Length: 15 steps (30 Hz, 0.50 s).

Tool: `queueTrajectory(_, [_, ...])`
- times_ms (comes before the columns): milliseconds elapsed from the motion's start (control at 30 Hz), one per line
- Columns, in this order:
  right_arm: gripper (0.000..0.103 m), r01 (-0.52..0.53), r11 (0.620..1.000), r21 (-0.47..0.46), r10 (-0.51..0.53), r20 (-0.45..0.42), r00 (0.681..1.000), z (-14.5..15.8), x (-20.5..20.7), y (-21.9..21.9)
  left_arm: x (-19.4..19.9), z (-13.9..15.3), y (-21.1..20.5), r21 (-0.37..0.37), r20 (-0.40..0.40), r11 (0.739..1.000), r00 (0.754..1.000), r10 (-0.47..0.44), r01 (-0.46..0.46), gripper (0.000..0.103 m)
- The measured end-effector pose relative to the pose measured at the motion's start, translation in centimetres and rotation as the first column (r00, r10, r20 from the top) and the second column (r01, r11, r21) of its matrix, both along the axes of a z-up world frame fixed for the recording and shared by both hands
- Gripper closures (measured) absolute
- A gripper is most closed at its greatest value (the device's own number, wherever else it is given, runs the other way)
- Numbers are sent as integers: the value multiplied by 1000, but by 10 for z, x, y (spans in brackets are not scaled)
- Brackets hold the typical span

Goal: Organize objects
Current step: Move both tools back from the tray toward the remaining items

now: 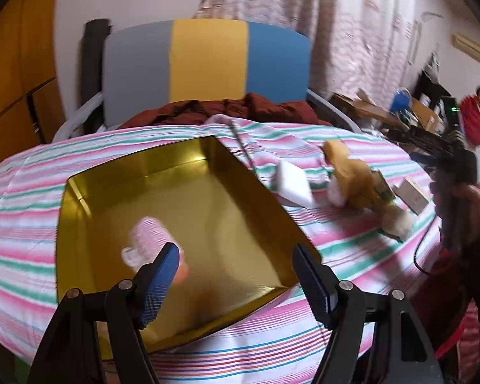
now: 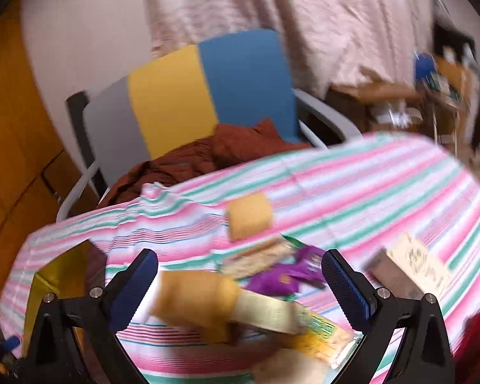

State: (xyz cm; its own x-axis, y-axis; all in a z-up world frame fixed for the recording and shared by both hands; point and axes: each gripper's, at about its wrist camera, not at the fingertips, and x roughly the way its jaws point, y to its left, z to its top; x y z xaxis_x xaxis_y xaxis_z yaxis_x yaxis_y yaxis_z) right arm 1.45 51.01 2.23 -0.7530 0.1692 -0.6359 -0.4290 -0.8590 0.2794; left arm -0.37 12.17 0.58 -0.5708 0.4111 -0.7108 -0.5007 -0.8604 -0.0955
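- My left gripper has its jaws spread wide apart w/ nothing between them; it hangs over the near part of the gold tin tray.
- The tray sits on the striped tablecloth, open side up. Inside it, by my left finger, is a small pink-and-white item (too blurred to say what it is).
- Right of the tray, on the cloth: a white block just beside the tray's far right edge, then a tan plush toy w/ white fluffy ends, and a small pale box further right.
- My right gripper is also spread open, gripping nothing. Between and below its fingers lie the tan plush toy, a flat yellow-green packet and a purple wrapper.
- Beyond those a yellow sponge-like block lies on the cloth; a cardboard box sits to the right.
- In the right wrist view the tray's corner shows at far left.
- Behind the table: a grey-yellow-blue chair w/ a rust-red garment on its seat; curtains behind.
- A hand holds the other gripper's handle at far right of the left wrist view.
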Motion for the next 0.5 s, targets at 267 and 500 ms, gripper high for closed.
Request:
queueTrajectory(267, [0,79,971,-225,-85,-13,996,-18,8,40,-11,2,56,-46,9,993,994,-107,107,29])
queueTrajectory(500, [0,30,977,-209,-40,-46,998,-13,9,32,-36,-2,122,-144,15,965,976,-219,219,28])
